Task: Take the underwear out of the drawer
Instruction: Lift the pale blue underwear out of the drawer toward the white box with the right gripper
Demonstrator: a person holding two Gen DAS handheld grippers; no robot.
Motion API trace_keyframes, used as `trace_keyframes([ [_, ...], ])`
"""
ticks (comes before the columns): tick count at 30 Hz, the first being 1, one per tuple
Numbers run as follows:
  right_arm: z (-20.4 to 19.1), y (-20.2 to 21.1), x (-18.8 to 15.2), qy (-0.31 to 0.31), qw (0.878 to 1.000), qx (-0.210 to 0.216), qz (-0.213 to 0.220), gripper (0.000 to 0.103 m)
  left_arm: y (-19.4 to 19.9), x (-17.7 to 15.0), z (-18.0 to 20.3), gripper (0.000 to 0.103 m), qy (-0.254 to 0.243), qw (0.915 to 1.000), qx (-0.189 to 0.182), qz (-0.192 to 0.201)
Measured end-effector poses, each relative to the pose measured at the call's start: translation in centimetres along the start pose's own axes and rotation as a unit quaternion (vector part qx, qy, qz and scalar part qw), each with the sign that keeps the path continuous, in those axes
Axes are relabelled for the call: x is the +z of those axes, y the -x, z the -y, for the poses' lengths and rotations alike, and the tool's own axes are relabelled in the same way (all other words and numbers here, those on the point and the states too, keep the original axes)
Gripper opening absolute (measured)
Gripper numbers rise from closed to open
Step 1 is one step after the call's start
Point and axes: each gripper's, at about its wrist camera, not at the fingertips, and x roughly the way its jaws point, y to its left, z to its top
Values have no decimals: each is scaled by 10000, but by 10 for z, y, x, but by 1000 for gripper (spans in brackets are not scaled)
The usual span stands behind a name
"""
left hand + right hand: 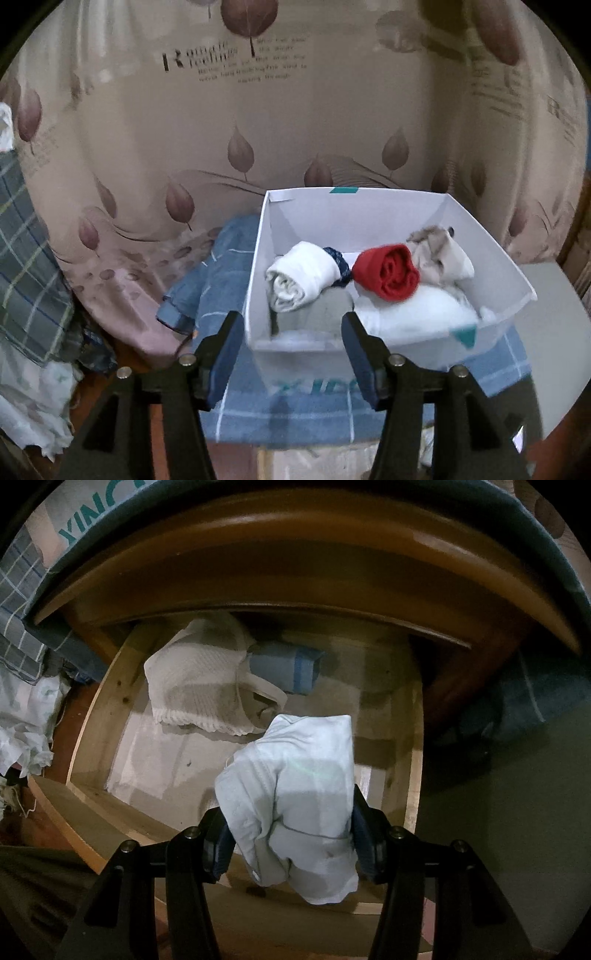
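Note:
In the right wrist view an open wooden drawer (413,738) lies below me. My right gripper (291,834) is shut on a pale white piece of underwear (295,775) and holds it above the drawer. A white knit garment (192,686) and a folded blue piece (284,668) lie at the drawer's back. In the left wrist view my left gripper (291,332) is open and empty, just in front of a white box (491,254) holding a white roll (299,277), a red roll (388,273) and a beige piece (439,254).
The box stands on a blue checked towel (295,410). A leaf-patterned curtain (258,129) hangs behind it. Plaid fabric (26,258) and white crumpled plastic (33,398) lie at the left. The cabinet top (295,572) overhangs the drawer.

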Motion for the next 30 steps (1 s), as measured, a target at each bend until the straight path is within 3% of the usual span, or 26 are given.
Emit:
trace_keyframes([
  [6, 1, -4, -1, -2, 9999, -134, -59, 51, 30, -55, -5, 58, 170, 9997, 123, 90],
  [10, 0, -5, -1, 29, 9998, -204, -74, 51, 28, -99, -6, 62, 341, 9979, 542, 68],
  [14, 0, -6, -1, 49, 9998, -163, -87, 51, 16, -125, -5, 63, 714, 9909, 1132, 110],
  [20, 2, -8, -2, 47, 9997, -241, -83, 51, -13, -143, -14, 63, 1325, 9876, 833, -117],
  [23, 1, -13, -1, 36, 9995, -281, -145, 51, -31, -148, -27, 63, 1529, 9826, 1006, -309],
  [26, 3, -13, 0, -109, 9998, -76, -147, 52, -40, -159, -40, 63, 1637, 9787, 1223, -176],
  [28, 2, -10, 0, -115, 9999, 74, -62, 52, -44, -167, -51, 63, 1767, 9730, 1447, -341],
  [30, -4, -6, 1, 48, 10000, -37, 68, 52, -48, -170, -60, 63, 1859, 9701, 1487, -483],
])
